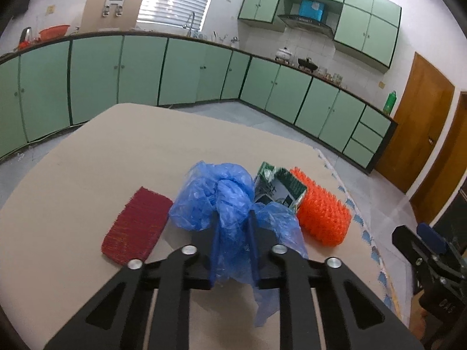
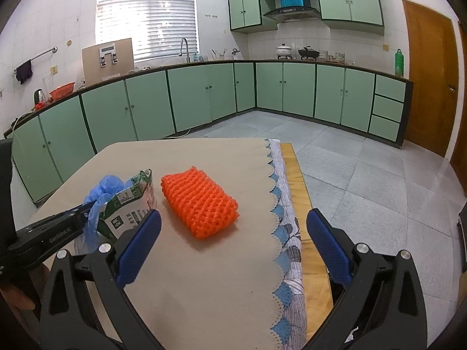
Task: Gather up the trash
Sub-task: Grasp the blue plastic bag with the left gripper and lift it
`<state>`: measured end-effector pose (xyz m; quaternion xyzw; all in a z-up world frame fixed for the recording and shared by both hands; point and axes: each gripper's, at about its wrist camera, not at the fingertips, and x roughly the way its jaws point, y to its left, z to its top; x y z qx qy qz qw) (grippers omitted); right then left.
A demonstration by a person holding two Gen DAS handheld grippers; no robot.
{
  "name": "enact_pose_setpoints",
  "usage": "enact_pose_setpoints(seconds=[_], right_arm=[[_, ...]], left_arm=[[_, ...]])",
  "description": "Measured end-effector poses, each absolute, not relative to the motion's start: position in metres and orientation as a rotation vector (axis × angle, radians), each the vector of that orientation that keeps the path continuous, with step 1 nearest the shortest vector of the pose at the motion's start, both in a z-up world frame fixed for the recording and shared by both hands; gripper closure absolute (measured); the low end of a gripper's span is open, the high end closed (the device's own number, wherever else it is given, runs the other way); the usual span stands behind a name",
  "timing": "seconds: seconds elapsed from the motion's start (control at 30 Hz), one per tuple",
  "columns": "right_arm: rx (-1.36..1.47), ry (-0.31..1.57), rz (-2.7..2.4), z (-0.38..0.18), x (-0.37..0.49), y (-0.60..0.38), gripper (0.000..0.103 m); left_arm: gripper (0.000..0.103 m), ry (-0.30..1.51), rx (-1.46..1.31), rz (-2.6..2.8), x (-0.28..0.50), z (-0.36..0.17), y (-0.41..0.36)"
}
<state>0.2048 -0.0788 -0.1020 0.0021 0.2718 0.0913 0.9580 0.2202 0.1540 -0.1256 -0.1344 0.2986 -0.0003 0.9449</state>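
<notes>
Blue plastic bag (image 1: 221,204) is right up front, bunched between the pads of the left claw (image 1: 233,233), which is clamped on a fold of it, so that piece of trash looks caught while most of it sits on the table (image 1: 87,160). The right claw (image 2: 233,242) is wide open with nothing in it, and the orange mesh sleeve (image 2: 200,205) lies just ahead of it, a bit left, long axis running diagonally away, so I'd guess the right hand is nearer to that one. A crumpled green carton (image 2: 131,204) sits between bag and mesh. How much bag is pinched is hard to tell, and the red scrubber pad (image 1: 135,229) only shows in the left view.
</notes>
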Motion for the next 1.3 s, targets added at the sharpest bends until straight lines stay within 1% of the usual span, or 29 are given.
enact_pose_setpoints(seconds=[0.13, 0.43, 0.87, 1.23, 1.27, 1.3], right_arm=[[0.005, 0.535, 0.193, -0.098, 0.205, -0.074, 0.006], [0.023, 0.516, 0.241, -0.091, 0.21, -0.044, 0.006], [-0.021, 0.563, 0.218, -0.106, 0.226, 0.032, 0.006], [-0.074, 0.642, 0.178, -0.119, 0.249, 0.054, 0.007], [-0.08, 0.649, 0.174, -0.12, 0.251, 0.055, 0.008], [-0.086, 0.656, 0.171, -0.121, 0.252, 0.055, 0.014]], left_arm=[[0.091, 0.569, -0.278, 0.016, 0.213, -0.116, 0.157], [0.091, 0.51, -0.238, 0.116, 0.188, -0.099, 0.179], [0.091, 0.564, -0.247, 0.176, 0.177, -0.12, 0.216], [0.091, 0.553, -0.263, 0.157, 0.175, -0.123, 0.217], [0.091, 0.552, -0.264, 0.155, 0.175, -0.123, 0.217], [0.091, 0.551, -0.265, 0.153, 0.173, -0.124, 0.22]])
